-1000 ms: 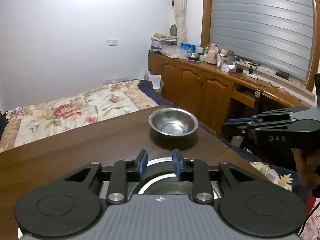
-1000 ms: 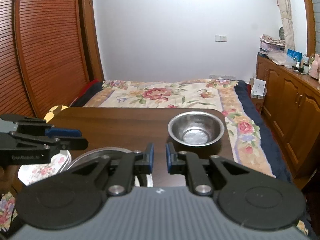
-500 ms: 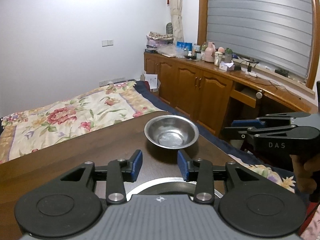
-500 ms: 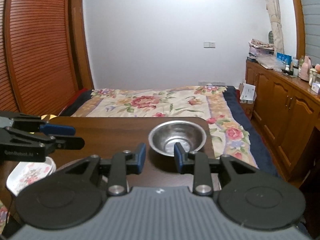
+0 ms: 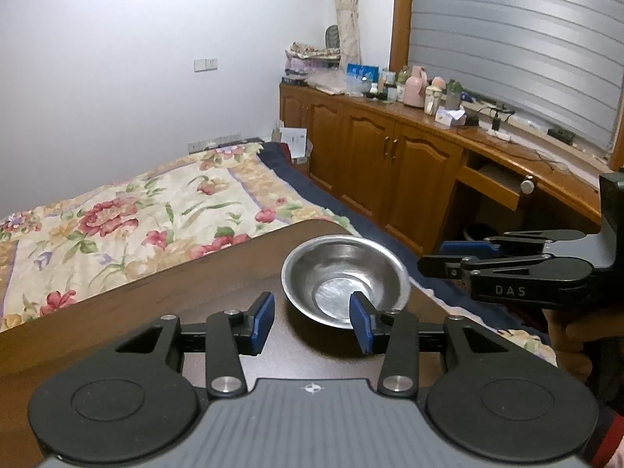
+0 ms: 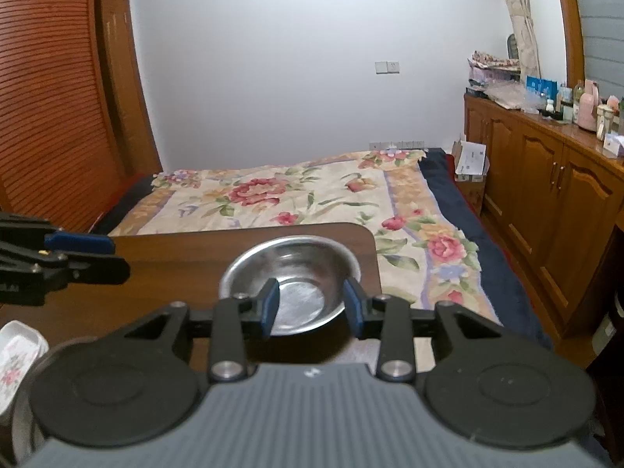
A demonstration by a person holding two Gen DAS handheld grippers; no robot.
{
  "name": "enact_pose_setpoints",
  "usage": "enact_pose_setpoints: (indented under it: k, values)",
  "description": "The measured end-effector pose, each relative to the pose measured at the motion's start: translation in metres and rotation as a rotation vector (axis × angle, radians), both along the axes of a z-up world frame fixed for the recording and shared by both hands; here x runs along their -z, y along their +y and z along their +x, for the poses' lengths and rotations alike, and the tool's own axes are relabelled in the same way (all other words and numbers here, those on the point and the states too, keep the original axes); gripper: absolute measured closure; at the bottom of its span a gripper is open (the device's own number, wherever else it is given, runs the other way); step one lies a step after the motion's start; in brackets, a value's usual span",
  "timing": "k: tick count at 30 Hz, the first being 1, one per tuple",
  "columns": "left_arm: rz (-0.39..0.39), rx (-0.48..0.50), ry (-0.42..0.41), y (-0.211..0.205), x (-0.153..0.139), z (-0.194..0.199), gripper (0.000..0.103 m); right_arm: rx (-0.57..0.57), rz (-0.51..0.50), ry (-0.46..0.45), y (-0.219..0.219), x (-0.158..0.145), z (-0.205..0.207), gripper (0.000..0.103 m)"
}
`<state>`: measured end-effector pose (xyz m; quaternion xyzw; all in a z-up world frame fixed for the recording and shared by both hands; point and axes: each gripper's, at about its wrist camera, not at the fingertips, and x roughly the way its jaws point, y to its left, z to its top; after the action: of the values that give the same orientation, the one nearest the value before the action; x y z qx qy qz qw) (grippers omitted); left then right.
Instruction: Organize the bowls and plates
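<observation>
Steel bowl (image 5: 345,279) sits alone near the far right corner of the dark wooden table (image 5: 163,304), lower centre of the left wrist view, rim up and nothing in it. Left gripper (image 5: 311,323) hangs low over the tabletop with its blue pads spread wide, nothing between them; the right pad overlaps the bowl's near rim in the frame, contact unclear. Over in the right wrist view, the right gripper (image 6: 311,306) is spread too, both blue pads framing the bowl (image 6: 290,279), gripping nothing. A floral plate (image 6: 17,355) peeks in at the lower left edge of that view. Behind the table lies the flowered bedspread (image 6: 312,195), and wooden cabinets (image 5: 390,160) line the right.
</observation>
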<state>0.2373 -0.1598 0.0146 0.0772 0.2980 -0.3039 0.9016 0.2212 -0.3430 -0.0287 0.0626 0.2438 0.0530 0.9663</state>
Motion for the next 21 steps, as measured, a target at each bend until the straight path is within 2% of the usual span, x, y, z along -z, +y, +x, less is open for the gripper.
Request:
enact_pose_setpoints:
  k: [8,21]
  values:
    - [0.022,-0.002,0.060,-0.012,0.015,0.037,0.058,0.002,0.026,0.048,-0.012,0.019,0.026,0.065]
    - [0.036,-0.006,0.146,-0.024,0.036,0.078,0.060,0.005,0.094,0.102,-0.021,0.036,0.042,0.065]
